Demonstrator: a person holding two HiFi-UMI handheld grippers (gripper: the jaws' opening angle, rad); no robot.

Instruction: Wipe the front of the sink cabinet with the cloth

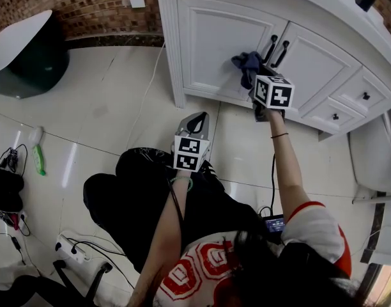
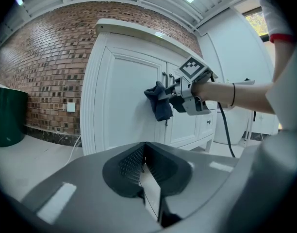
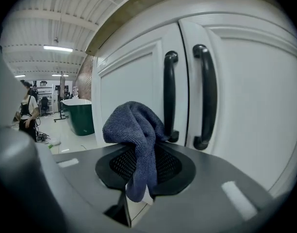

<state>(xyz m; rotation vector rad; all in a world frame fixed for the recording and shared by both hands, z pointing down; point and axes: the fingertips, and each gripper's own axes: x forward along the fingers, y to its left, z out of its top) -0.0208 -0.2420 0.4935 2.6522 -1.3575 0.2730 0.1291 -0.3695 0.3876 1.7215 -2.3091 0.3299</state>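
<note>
The white sink cabinet (image 1: 214, 43) stands ahead, with two black door handles (image 3: 206, 96) at its middle. My right gripper (image 1: 258, 82) is shut on a dark blue cloth (image 3: 136, 135) and holds it against the left door, just left of the handles. From the left gripper view the cloth (image 2: 159, 103) hangs bunched on the door (image 2: 124, 106). My left gripper (image 1: 197, 123) hangs back over the floor, away from the cabinet, jaws shut with nothing between them.
Small drawers (image 1: 365, 94) sit at the cabinet's right. A dark green tub (image 1: 29, 53) stands far left by the brick wall (image 1: 99, 5). Cables and a power strip (image 1: 71, 251) lie on the tiled floor at lower left. A white fixture (image 1: 374, 152) stands at right.
</note>
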